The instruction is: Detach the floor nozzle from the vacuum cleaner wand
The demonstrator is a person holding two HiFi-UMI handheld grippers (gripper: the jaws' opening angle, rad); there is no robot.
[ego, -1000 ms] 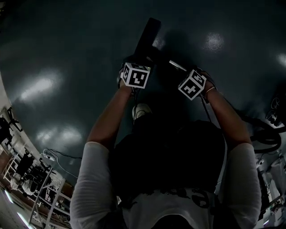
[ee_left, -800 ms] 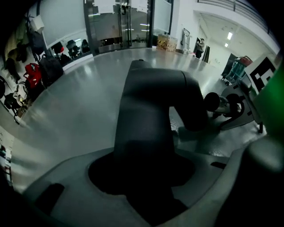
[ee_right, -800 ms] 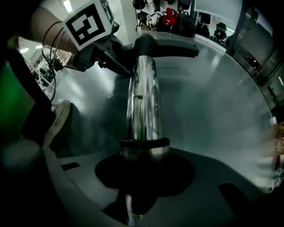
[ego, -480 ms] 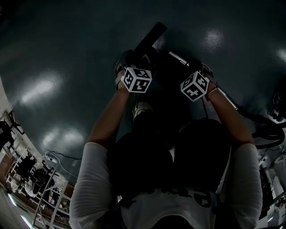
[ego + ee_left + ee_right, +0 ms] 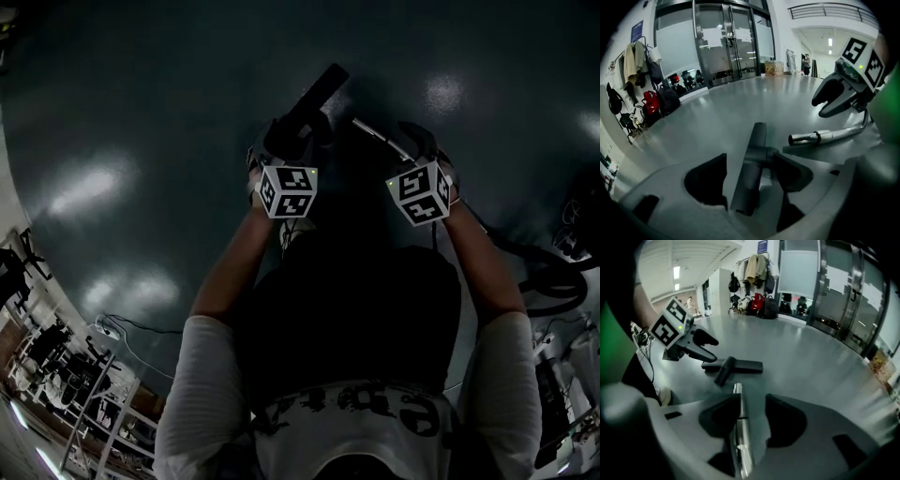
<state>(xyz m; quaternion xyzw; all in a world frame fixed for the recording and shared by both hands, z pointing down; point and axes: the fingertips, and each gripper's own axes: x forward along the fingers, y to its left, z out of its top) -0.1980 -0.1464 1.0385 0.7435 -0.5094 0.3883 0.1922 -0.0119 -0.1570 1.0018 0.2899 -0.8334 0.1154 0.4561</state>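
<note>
Left gripper [image 5: 750, 161]: we are carrying it with the jaws spread wide, these having just been opening further. Nothing is pinched, and the floor nozzle [image 5: 745, 187] is only showing through the gap, down on the floor [image 5: 717, 122]

Right gripper [image 5: 753, 401]: we are holding it over the wand [image 5: 825, 136], jaws apart though just now drawing in a little. The tube is showing in line with the gap, close along one jaw. The left gripper view is showing this gripper hanging clear above the tube, so we are judging it ungripped

Wand: bright metal tube, lying on the floor with its open end bare, near the nozzle's neck but apart from it. We are judging it stiff, smooth, slippery to hard pads and prone to rolling. We are favouring a hold square across the tube, a little behind the open end

Floor nozzle: dark T-shaped head, lying flat just beyond the wand's end with its neck empty, so the parting is looking done. We are judging it light, rigid and not fragile. The wide bar is offering little to pinch, so we are favouring the round neck

Floor: smooth, glossy grey, and we are expecting both pieces to be sliding easily on it
</note>
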